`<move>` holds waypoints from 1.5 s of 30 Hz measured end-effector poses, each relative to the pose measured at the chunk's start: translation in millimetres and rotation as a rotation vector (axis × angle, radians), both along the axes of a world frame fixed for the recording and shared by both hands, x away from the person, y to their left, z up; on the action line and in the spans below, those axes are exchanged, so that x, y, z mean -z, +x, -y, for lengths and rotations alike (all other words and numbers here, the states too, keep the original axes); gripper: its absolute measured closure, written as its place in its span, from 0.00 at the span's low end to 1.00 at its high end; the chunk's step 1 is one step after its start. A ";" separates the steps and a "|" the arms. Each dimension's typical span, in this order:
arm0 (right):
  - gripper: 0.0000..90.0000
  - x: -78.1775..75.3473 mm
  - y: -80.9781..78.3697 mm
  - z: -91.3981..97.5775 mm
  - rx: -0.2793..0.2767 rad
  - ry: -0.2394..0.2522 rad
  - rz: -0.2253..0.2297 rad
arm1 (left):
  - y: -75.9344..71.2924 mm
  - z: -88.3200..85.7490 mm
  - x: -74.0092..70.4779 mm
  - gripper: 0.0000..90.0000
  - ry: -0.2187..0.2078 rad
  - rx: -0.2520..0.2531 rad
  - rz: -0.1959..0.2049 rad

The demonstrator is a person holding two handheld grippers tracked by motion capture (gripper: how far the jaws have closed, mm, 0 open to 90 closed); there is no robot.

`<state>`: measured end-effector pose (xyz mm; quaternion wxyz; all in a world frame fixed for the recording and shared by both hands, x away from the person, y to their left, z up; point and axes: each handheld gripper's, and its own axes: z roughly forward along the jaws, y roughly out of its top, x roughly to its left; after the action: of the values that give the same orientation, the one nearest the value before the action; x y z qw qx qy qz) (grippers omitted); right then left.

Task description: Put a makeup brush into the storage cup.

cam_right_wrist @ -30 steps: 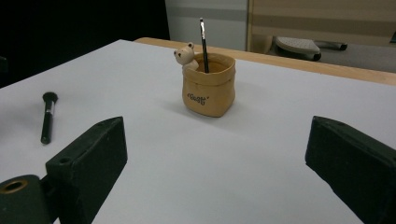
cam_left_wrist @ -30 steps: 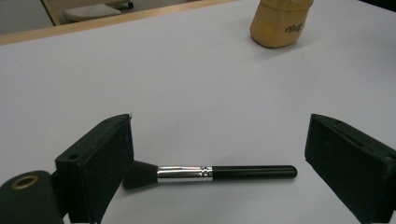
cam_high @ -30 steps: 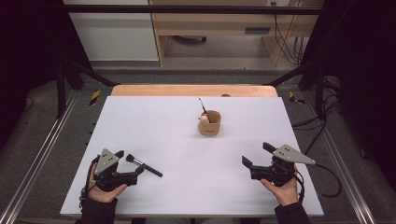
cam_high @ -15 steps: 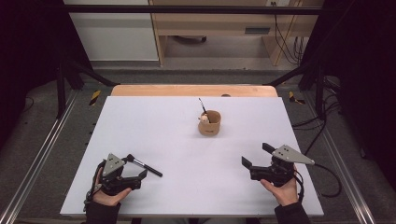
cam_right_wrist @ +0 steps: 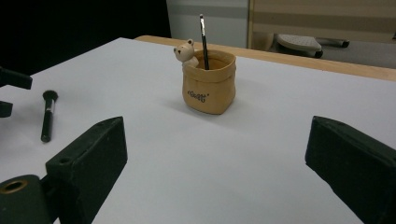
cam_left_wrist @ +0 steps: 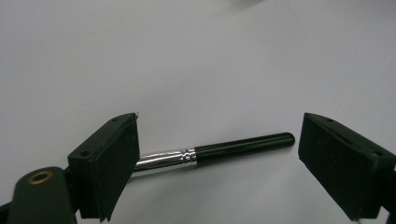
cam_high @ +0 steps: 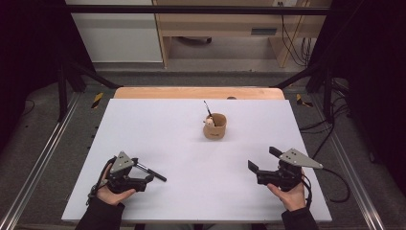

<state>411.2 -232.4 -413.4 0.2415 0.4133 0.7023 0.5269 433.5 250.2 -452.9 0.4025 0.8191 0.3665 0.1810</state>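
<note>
A black make-up brush [cam_high: 152, 172] with a silver ferrule lies flat on the white table [cam_high: 167, 124] at the near left. My left gripper [cam_high: 143, 175] straddles it. In the left gripper view the brush [cam_left_wrist: 233, 145] lies between the wide-apart jaws of that gripper [cam_left_wrist: 217, 135]; the pads do not press on it. The jaws have just been closing a little. My right gripper [cam_high: 263, 159] rests at the near right, open and holding nothing [cam_right_wrist: 215, 154]. A tan pouch-shaped cup [cam_high: 215, 128] with a small bear figure [cam_right_wrist: 186, 52] holds a thin dark brush [cam_right_wrist: 203, 39].
The cup [cam_right_wrist: 208, 88] stands mid-table toward the far side, well away from both grippers. A wooden strip [cam_high: 198, 92] runs along the table's far edge. Metal frame rails and cables flank the table on both sides.
My left gripper has edged right and toward me, so the brush now lies between its jaws. The right gripper, cup and brush have not moved.
</note>
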 end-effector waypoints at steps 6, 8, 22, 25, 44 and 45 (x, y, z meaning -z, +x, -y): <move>0.07 0.3 0.6 0.4 -0.001 -0.001 -0.003 | 9.1 3.0 5.4 0.13 0.059 0.051 -0.006; 0.07 0.3 0.5 0.2 -0.002 -0.001 -0.004 | 12.4 4.5 6.7 0.13 0.079 0.068 -0.009; 0.07 1.2 1.0 -1.1 -0.007 0.000 -0.007 | 24.0 13.5 15.4 0.21 0.139 0.175 -0.051; 0.07 1.3 1.2 -1.3 -0.009 -0.002 -0.009 | 25.0 13.3 16.6 0.24 0.141 0.183 -0.062; 0.07 0.8 1.2 -0.3 -0.009 0.000 -0.006 | 23.8 15.3 18.1 0.41 0.175 0.193 -0.128; 0.07 0.9 1.2 -0.3 -0.009 0.000 -0.006 | 23.4 15.4 17.4 0.42 0.182 0.193 -0.136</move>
<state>412.4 -232.1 -414.3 0.2372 0.4117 0.7049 0.5267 456.9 234.8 -470.3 0.3164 0.8940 0.2946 0.1179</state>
